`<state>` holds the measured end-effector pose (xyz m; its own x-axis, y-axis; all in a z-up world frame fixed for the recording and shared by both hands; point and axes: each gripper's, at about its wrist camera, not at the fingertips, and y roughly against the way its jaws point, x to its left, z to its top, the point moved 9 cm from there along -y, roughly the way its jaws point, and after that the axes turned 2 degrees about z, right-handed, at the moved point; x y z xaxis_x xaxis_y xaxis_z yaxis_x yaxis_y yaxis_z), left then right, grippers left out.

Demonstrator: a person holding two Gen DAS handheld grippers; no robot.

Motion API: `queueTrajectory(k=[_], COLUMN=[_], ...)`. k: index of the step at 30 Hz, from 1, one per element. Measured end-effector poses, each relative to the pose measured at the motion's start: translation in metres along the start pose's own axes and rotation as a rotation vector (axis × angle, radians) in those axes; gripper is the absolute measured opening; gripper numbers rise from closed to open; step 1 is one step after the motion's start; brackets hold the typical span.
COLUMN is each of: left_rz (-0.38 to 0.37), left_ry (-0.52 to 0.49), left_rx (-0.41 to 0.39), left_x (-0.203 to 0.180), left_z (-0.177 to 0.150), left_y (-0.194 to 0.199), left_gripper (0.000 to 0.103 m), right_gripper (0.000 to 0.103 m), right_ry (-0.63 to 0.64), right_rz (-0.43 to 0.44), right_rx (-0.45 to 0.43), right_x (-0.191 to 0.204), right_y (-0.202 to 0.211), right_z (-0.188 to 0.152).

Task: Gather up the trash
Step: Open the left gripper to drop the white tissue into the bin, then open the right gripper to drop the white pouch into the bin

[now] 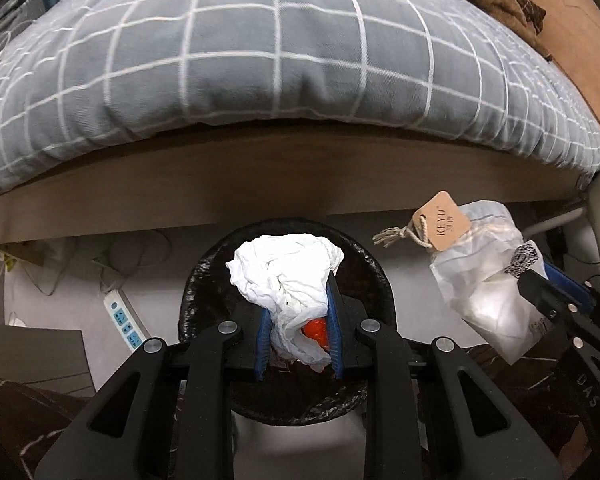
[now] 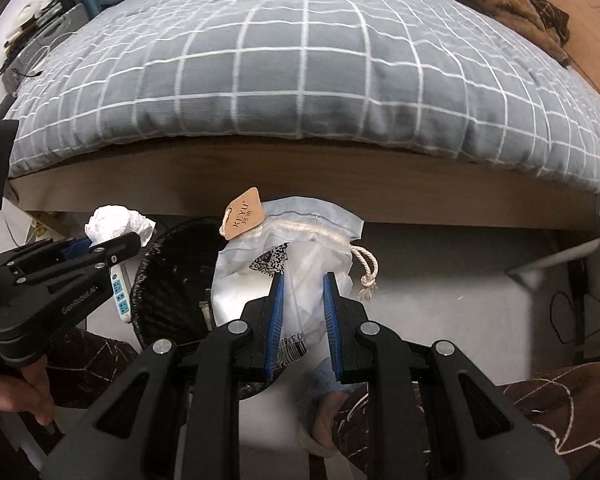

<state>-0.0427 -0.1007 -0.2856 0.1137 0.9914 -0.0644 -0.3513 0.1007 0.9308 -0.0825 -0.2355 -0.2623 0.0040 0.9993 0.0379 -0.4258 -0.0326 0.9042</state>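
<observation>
**Both hand-held grippers loaded over the bin**

Left hand-held gripper (image 1: 298, 332) is clamped on a crumpled white tissue wad (image 1: 284, 276) with something red inside, right above the round black-lined trash bin (image 1: 204, 280). Right hand-held gripper (image 2: 302, 320) pinches a translucent white plastic bag (image 2: 308, 240) with a tan cardboard tag (image 2: 245, 213), beside the bin. Beyond, the grey-checked bed (image 2: 300, 72).
</observation>
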Motion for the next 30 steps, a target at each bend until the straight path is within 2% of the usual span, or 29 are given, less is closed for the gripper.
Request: queueTrajectory(k=[3, 7, 10, 14, 18, 23, 30], left_rz=[0.010, 0.012, 0.014, 0.023, 0.028, 0.063, 0.109], left_ry=[-0.013, -0.018, -0.012, -0.014, -0.014, 0.014, 0.061], left_rx=[0.004, 0.001, 0.001, -0.014, -0.021, -0.056, -0.073], left_x=[-0.003, -0.001, 0.005, 0.011, 0.015, 0.040, 0.088], left_z=[-0.001, -0.002, -0.003, -0.003, 0.001, 0.002, -0.003], left_y=[-0.005, -0.007, -0.007, -0.002, 0.005, 0.020, 0.037], left_gripper=[0.028, 0.050, 0.059, 0.076, 0.083, 0.097, 0.097], right_gripper=[0.019, 0.019, 0.019, 0.019, 0.019, 0.019, 0.019], right_ry=[-0.012, -0.004, 0.012, 0.019, 0.022, 0.043, 0.095], right_rz=[-0.003, 0.001, 0.003, 0.006, 0.011, 0.031, 0.057], right_rx=[0.004, 0.006, 0.002, -0.003, -0.008, -0.009, 0.006], right_x=[-0.004, -0.002, 0.007, 0.006, 0.010, 0.033, 0.072], right_y=[-0.003, -0.005, -0.006, -0.005, -0.004, -0.003, -0.007], right_z=[-0.001, -0.002, 0.000, 0.000, 0.002, 0.007, 0.014])
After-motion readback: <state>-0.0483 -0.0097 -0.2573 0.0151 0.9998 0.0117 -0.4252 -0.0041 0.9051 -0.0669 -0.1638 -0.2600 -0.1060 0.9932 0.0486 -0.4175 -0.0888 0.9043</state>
